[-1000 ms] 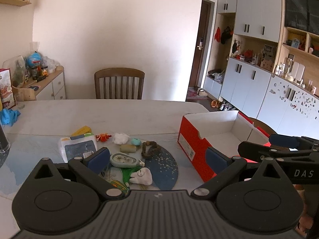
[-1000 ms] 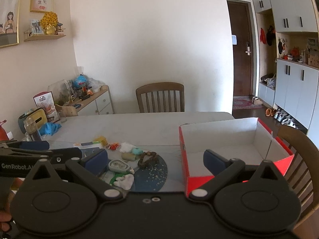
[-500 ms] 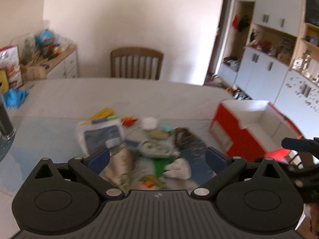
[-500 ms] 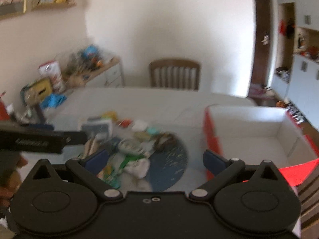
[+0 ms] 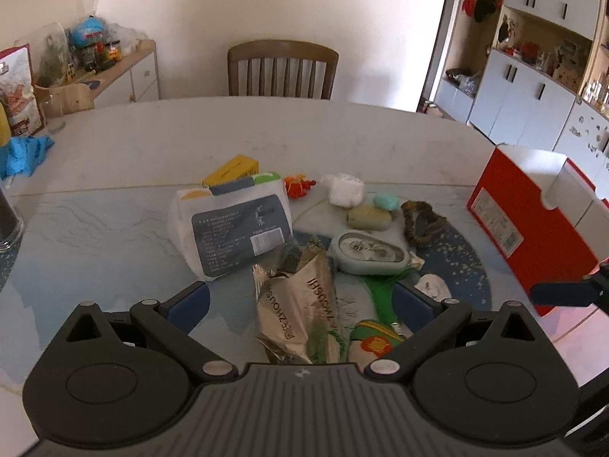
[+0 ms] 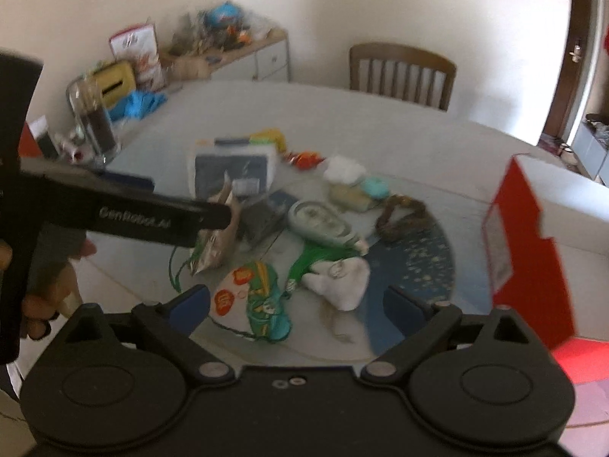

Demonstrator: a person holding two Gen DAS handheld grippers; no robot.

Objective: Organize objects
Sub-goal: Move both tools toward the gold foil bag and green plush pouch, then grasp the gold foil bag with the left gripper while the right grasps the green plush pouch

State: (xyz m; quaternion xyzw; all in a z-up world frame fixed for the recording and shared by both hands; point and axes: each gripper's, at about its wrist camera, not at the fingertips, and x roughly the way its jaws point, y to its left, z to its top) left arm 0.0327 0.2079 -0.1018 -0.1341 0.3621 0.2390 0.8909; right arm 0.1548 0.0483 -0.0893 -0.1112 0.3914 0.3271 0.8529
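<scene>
I see my left tongs (image 5: 300, 299) spread apart and empty, hanging over a silver foil packet (image 5: 298, 306) in the heap of small things on the table (image 5: 342, 133). My right tongs (image 6: 297, 301) are apart too, above a green-and-white pouch (image 6: 255, 301) and a white lump (image 6: 342, 280). The red box (image 5: 529, 217) stands open at the right, apart from the heap. A white packet with a dark label (image 5: 236, 224) lies behind the foil

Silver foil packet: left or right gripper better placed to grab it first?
Left, probably. The left gripper is open with the silver foil packet lying directly between its fingers. The right gripper, also open, is lined up over the green-and-orange pouch instead, with the packet off to its left.
</scene>
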